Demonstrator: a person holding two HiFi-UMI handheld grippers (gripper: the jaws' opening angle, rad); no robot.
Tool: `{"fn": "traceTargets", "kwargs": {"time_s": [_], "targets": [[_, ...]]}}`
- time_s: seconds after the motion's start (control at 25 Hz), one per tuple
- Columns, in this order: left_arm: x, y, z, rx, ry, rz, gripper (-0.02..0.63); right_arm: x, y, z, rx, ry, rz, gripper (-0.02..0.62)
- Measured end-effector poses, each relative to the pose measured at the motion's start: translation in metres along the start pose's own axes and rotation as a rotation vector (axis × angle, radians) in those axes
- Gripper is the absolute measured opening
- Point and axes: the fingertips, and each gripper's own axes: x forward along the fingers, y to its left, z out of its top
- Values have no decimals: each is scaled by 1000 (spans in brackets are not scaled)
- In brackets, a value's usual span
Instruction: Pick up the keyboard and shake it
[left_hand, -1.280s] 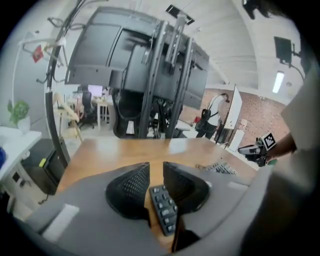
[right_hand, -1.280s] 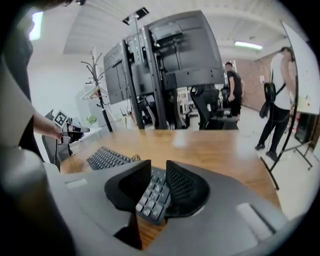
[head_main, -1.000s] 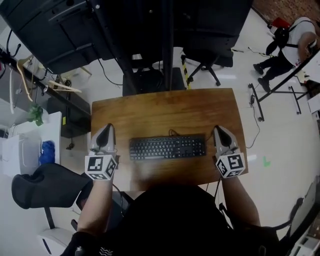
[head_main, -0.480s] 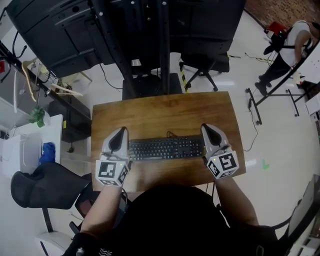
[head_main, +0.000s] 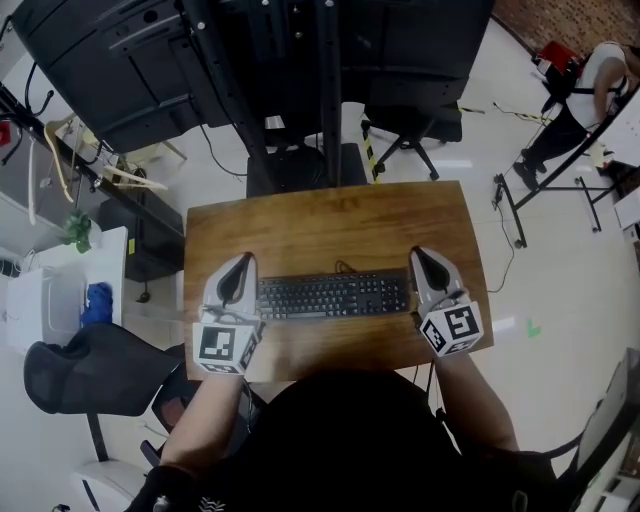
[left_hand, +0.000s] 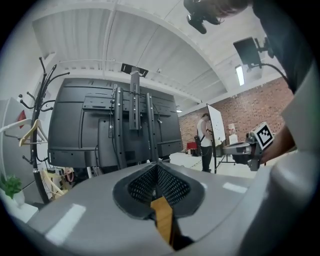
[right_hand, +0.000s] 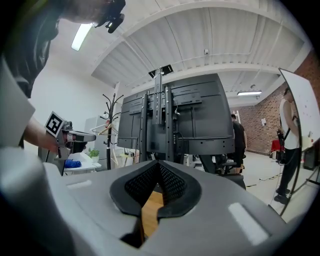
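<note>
On wooden table (head_main: 330, 220), keyboard (head_main: 333, 296); pale floor (head_main: 562, 292)

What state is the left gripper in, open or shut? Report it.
Shut: the left gripper has its pads meeting at the tip, with nothing between them.

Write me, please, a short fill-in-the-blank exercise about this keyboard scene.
1. The black keyboard lies on a ___ table.
2. The left gripper sits beside the keyboard's ___ end.
3. The right gripper has nothing between its jaws, which are ___.

Missing words: wooden; left; shut.
</note>
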Motion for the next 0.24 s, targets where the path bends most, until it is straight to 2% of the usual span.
{"fn": "traceTargets", "kwargs": {"time_s": [0.24], "targets": [[3,-6,4,32,-12,-11,-2,1,-14,5,-15,-9,-14,2]]}}
